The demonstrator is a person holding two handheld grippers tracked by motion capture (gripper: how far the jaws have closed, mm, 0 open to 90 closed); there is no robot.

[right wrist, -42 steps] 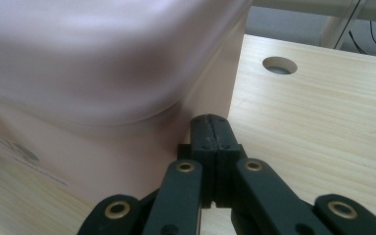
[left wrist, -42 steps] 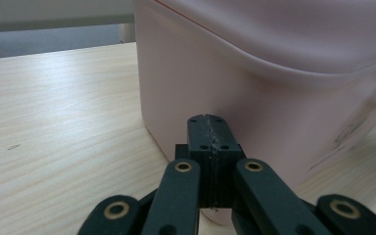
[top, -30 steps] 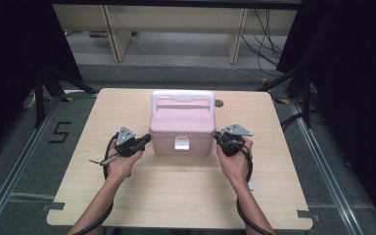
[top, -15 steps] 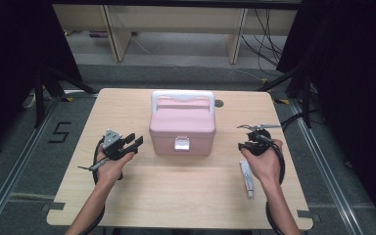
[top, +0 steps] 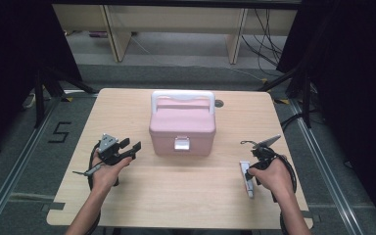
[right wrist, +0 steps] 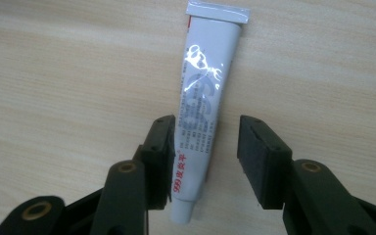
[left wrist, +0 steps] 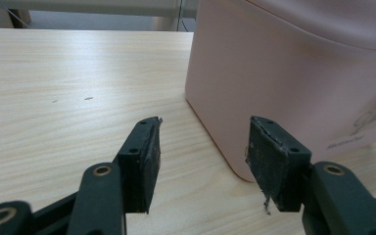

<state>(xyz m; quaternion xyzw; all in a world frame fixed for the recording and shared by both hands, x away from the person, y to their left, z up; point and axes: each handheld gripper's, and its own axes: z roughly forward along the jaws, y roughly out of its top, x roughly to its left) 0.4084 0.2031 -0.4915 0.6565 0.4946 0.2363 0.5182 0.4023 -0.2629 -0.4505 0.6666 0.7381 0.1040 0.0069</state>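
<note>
Right gripper (right wrist: 203, 147) is down over the ointment tube (right wrist: 203, 112), jaws parted wide and straddling it: the left jaw sits right against the tube's side, the right jaw stands off with bare wood showing between. Nothing clamped yet. That close view gives red print along the tube's length, the crimped flat end far from the camera, and the narrow nozzle end down between the jaws. From the high view the tube (top: 247, 179) is just a pale sliver lying on the wooden table (top: 186, 196), right of centre, just left of the right gripper (top: 260, 155), well apart from the pink box (top: 182, 131).

That box stands mid-table, white handle (top: 182, 95) up, a white latch (top: 181, 144) on its front.

Left gripper (top: 129, 149) hovers just left of the box, jaws spread and holding nothing. Its own view puts the pink wall (left wrist: 293, 73) right behind the right-hand jaw, with faint lettering low on the wall that the high view can't pick out.
</note>
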